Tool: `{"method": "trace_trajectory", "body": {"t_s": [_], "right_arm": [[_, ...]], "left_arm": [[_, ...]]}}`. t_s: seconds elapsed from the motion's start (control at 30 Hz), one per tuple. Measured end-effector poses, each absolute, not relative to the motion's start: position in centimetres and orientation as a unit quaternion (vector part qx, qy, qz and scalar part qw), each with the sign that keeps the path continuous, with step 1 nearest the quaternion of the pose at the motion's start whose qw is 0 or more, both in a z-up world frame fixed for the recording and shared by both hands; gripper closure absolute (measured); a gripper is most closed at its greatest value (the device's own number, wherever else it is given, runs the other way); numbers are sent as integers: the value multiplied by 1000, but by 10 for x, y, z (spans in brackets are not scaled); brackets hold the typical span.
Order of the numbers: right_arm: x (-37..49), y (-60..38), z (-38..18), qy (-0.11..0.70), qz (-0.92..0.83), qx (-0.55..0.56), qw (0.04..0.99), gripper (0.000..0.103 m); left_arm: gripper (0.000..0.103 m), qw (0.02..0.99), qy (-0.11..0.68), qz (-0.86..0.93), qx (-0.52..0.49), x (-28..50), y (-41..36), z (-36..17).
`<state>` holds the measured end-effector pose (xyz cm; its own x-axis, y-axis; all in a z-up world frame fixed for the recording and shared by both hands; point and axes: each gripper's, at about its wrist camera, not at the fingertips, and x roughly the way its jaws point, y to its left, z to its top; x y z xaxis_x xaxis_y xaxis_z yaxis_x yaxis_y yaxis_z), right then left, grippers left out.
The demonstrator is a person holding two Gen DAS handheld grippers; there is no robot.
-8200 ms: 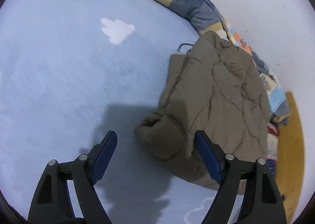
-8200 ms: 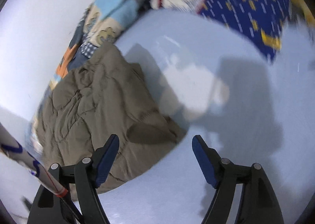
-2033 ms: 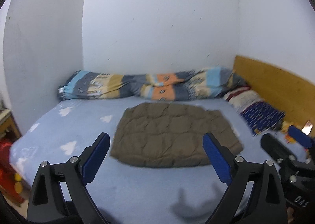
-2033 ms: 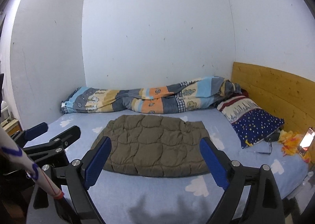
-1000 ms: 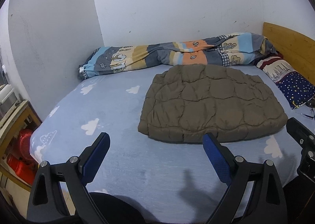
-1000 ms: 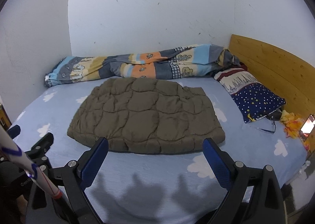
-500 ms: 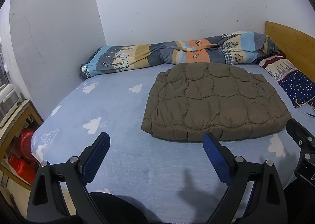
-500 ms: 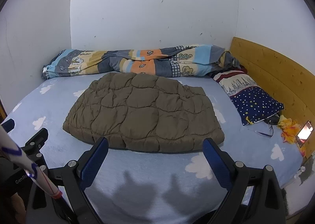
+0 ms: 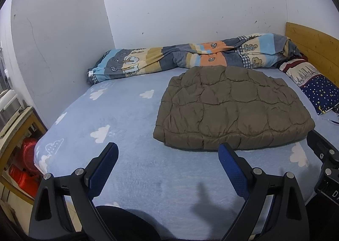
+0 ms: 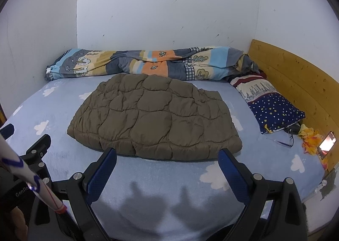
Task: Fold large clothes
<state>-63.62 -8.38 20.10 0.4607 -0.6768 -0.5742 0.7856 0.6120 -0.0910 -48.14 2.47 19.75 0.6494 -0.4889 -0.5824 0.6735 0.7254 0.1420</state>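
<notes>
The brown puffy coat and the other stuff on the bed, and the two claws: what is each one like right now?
Brown puffy coat: folded, lying flat on the bed.
Striped blanket: bunched up along the wall.
Starry pillow: lying by the headboard.
Phone: screen lit.
Left claw: open, empty.
Right claw: open, empty.

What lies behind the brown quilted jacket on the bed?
Behind the brown quilted jacket lies a rolled striped patchwork duvet against the white wall. Whether the two touch cannot be seen.
</notes>
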Motion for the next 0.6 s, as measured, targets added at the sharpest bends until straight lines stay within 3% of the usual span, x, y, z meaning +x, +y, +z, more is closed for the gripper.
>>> {"method": "trace_trajectory", "body": {"t_s": [0.6], "right_arm": [[-636,-86,196,296,-427,98,849,5]], "left_arm": [[8,888,266,-332,174,-480,28,193]]}}
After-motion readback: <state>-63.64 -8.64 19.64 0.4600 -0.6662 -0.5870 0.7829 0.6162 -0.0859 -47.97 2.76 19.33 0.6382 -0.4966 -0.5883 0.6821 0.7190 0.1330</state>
